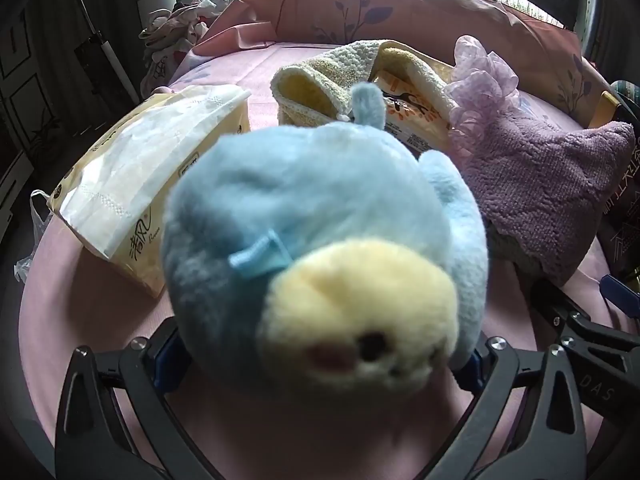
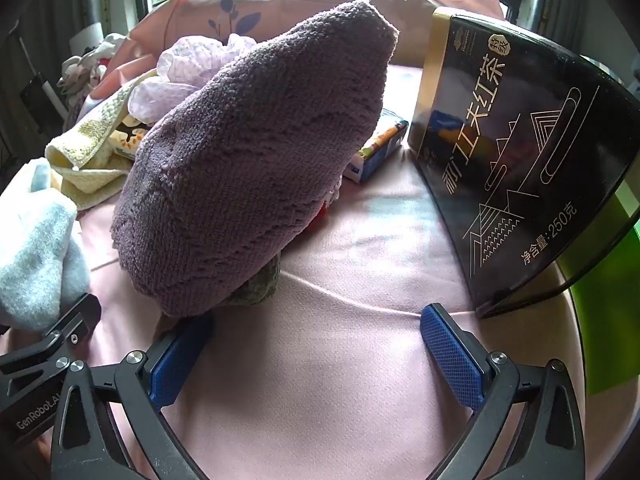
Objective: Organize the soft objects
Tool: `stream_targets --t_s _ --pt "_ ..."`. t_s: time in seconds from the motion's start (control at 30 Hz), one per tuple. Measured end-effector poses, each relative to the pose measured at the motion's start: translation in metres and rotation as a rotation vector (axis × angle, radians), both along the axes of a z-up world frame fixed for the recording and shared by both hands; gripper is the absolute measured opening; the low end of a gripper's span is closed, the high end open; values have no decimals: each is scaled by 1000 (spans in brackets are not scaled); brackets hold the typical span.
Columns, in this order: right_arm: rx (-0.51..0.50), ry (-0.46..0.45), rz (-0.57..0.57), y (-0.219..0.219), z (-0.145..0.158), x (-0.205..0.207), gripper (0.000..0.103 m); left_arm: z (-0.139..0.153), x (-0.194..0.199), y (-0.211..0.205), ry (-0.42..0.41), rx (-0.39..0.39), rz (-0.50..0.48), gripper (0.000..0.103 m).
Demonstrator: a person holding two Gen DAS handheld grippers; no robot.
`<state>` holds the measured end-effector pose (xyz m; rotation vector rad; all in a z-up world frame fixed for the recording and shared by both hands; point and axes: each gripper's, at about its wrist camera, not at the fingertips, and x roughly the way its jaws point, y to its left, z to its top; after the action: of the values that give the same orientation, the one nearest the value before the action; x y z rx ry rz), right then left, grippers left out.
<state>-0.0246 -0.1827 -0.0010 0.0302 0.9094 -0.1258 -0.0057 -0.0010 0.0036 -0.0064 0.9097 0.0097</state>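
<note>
My left gripper (image 1: 320, 356) is shut on a blue and yellow plush toy (image 1: 316, 240), which fills the middle of the left wrist view above the pink bed sheet (image 1: 100, 312). The toy also shows at the left edge of the right wrist view (image 2: 32, 240). A purple towel (image 2: 256, 152) lies heaped just ahead of my right gripper (image 2: 316, 344), which is open and empty, its left pad (image 2: 180, 356) at the towel's near edge. A yellow towel (image 1: 320, 76), a lilac mesh pouf (image 1: 484, 76) and the purple towel (image 1: 536, 184) lie behind the toy.
A tissue pack (image 1: 132, 184) lies left of the toy. A black tea box (image 2: 516, 152) stands at the right, with a small blue box (image 2: 380, 148) beside it. A pink pillow (image 1: 400, 4) lines the back. Clothes (image 1: 176, 28) pile up at the far left.
</note>
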Motion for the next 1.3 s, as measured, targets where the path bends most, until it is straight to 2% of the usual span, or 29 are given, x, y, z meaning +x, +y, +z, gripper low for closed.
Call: stream_targets --t_s 0.73,0.87,1.07,1.17,1.3 --pt "-5 -1 0 1 3 4 103 1 -3 1 0 9 -25 103" --pt "-4 -2 0 1 3 3 103 2 -3 2 10 11 -61 103" --pt "7 29 -12 3 4 -1 103 10 -11 5 3 -4 -58 102" --pt "43 49 3 4 10 -9 103 19 -18 7 -33 -26 -61 102" --pt "41 -26 56 9 24 -29 103 28 -30 9 -99 36 -36 102"
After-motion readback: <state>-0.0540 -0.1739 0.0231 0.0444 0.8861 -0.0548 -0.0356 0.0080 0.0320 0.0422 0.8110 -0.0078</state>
